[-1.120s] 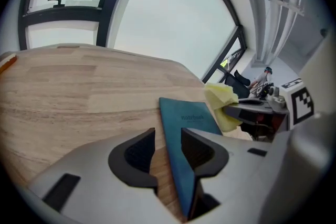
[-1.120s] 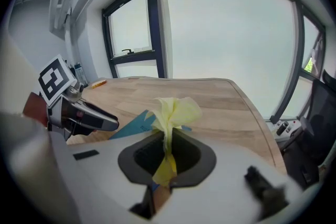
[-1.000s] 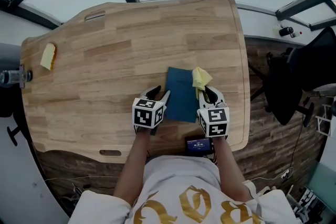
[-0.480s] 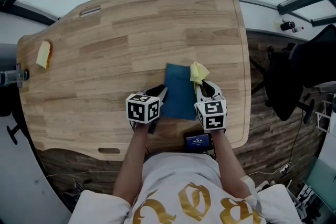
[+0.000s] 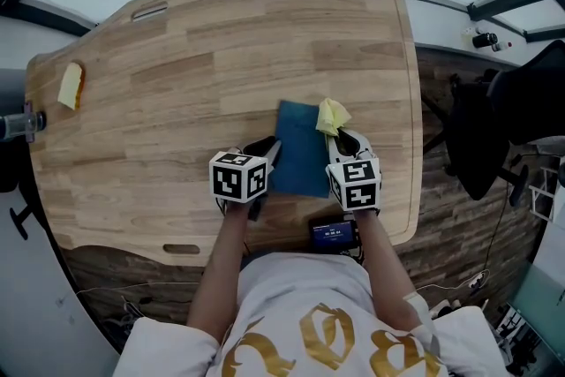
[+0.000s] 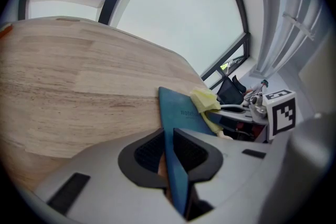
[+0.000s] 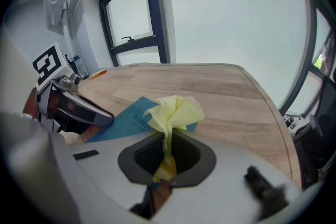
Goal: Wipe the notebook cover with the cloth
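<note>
Two grips | left gripper [image 6: 169,150] just closed on notebook [image 6: 182,113] edge | right gripper [image 7: 167,152] pinches cloth [image 7: 174,112] | print [image 7: 138,119]: "note…"

Tabletop [image 5: 177,84] of pale wood, made of joined strips with visible grain and a matt finish. The notebook [image 5: 300,150] has a smooth, matt blue cover that looks like card or paper. The yellow cloth [image 7: 176,112] is thin, soft fabric, crumpled into folds. The right gripper [image 7: 167,153] has a smooth, matt grey plastic shell and black ribbed pads [image 7: 185,152] that look rubbery. The person's shirt [image 5: 300,296] is white cloth with shiny gold print. The floor [image 5: 433,216] is dark wood-look planking with a coarse grain.
</note>
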{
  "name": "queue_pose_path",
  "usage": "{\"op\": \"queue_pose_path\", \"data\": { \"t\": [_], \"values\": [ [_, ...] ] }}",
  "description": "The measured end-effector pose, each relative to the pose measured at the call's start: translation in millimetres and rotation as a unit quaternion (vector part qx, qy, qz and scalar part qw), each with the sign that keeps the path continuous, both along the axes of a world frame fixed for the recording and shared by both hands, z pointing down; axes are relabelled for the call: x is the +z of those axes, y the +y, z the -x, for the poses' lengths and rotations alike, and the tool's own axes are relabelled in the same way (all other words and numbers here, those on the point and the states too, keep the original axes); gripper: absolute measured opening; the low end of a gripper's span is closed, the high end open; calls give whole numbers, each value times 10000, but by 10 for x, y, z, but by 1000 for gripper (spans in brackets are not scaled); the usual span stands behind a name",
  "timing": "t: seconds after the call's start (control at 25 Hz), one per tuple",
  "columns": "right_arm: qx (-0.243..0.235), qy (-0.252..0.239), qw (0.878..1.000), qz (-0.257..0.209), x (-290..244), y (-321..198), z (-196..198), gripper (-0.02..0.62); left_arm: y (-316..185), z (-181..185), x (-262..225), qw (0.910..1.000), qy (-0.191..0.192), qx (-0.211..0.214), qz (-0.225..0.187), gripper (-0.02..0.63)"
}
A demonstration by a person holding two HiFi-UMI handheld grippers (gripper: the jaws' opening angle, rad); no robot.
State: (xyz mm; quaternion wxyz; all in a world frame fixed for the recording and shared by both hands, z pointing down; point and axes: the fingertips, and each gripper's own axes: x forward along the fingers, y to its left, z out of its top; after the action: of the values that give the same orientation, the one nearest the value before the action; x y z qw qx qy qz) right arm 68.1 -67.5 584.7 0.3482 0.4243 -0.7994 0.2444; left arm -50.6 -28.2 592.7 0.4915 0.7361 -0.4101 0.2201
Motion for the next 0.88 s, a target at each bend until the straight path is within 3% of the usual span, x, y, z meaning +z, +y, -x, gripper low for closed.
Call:
{"op": "queue_pose_path", "data": {
  "t": [0.32,0.88],
  "values": [
    [-116,-34,9998,165,22,6,41,37,-4,12,7,10000,-23,-14,-13,61],
    [-839,-154,9958,333,7,266,483,37,-8,4,18,10000,27,-30,27,60]
  ]
}}
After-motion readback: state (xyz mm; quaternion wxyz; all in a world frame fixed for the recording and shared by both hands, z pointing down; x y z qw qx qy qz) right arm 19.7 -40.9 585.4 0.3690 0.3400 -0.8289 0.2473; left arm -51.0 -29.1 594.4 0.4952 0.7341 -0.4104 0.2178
